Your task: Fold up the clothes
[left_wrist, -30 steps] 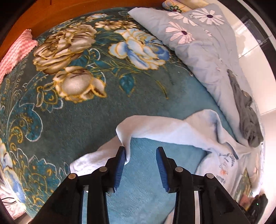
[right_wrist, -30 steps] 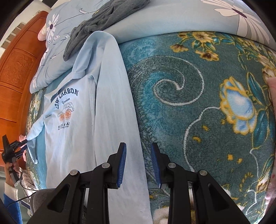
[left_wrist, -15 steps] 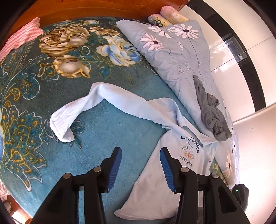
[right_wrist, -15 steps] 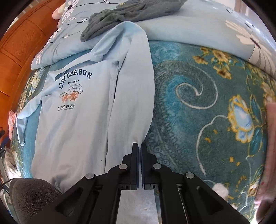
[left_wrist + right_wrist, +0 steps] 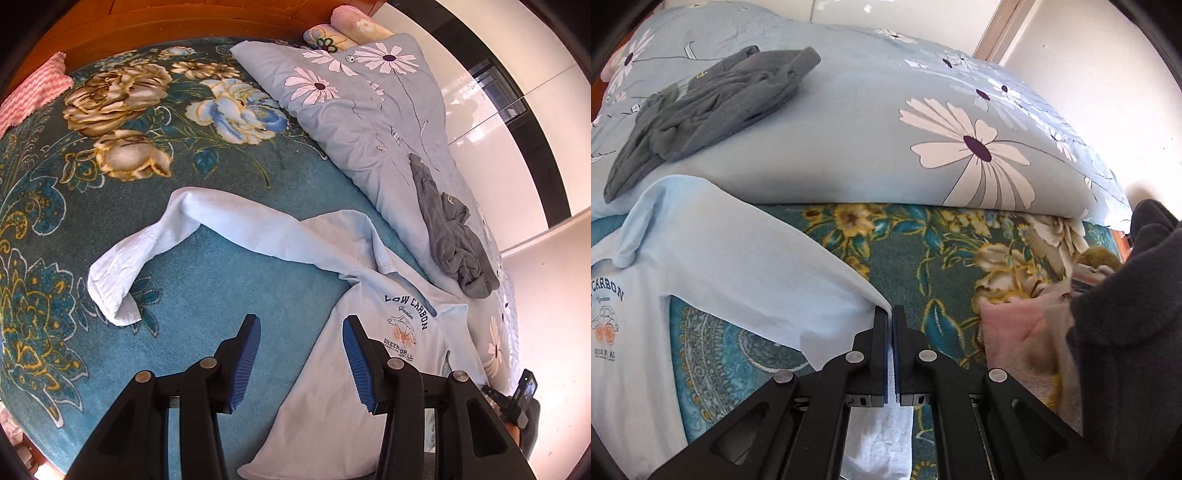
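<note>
Left gripper (image 5: 300, 352) hangs above the teal floral blanket (image 5: 207, 288), blue ribbed pads spread wide with nothing between them. Below it runs the side edge of the light blue sweatshirt (image 5: 373, 332), which lies chest-up on the blanket, navy lettering showing. There is open plush pile on the blanket side of that edge. One long sleeve (image 5: 229, 221) trails away from the sweatshirt's shoulder, bends back on itself and ends in a ribbed cuff, with bare blanket all round it.

Over on the other camera, the right gripper (image 5: 890, 325) is clamped tight on the sweatshirt's other sleeve (image 5: 750, 266), fabric pinched between the pads and drawn taut across, soft cotton falling in a smooth slope with blanket showing beneath it. Beyond the sweatshirt lies the puffy pale-blue daisy quilt (image 5: 886, 147), its rounded edge sitting on the blanket. A crumpled grey garment (image 5: 713, 103) rests on the quilt, just past the sweatshirt's collar. Beside the right gripper, away from the sweatshirt, something pink and something dark and fleecy, possibly a sleeve, too blurred to call.
</note>
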The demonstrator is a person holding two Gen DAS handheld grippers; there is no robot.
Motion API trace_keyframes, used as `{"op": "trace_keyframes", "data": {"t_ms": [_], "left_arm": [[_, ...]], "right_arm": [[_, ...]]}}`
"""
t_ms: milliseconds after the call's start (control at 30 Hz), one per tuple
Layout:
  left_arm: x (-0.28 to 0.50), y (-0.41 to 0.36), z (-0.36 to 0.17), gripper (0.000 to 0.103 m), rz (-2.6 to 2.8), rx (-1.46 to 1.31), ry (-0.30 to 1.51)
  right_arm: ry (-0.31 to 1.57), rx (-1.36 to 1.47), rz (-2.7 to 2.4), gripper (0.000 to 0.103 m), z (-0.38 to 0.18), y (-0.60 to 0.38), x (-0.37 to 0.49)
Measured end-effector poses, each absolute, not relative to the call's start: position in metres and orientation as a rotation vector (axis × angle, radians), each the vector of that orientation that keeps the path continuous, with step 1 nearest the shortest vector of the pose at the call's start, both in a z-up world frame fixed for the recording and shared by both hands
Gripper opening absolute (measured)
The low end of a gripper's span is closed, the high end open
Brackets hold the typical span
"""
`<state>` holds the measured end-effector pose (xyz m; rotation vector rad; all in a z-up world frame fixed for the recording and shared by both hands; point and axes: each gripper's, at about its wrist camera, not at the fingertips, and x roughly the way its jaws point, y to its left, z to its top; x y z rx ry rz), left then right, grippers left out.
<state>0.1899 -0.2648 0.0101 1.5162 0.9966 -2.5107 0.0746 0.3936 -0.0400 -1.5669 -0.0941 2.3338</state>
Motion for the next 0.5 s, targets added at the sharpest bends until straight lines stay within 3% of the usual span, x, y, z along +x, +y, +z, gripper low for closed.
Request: {"op": "trace_keyframes", "data": {"t_ms": [167,267,367,433,500], "left_arm": [[0.137,-0.243,0.006,0.051,-2.568,1.600,0.738],[0.094,-0.219,-0.004,0.059,-2.609,1.672,0.511],[0.052,-0.196,-0.013,0.060,-2.635,1.735,0.276],[0.026,-0.176,-0.023,0.060,-2.657,1.778,0.135],[0.005,-0.157,-0.036,0.060,-2.670,1.806,-0.037]], "right_arm": [[-0.093,-1.499,2.467,0.007,-0.027,0.373,0.077],[-0.179,-1.434,2.629,0.024,-0.009,0.343,0.065],[-0.351,-1.466,2.804,0.027,-0.005,0.299,0.043],[-0.553,-1.514,2.884,0.034,-0.011,0.264,0.030],[-0.789,-1.522,2.943,0.034,-0.020,0.232,0.020]]}}
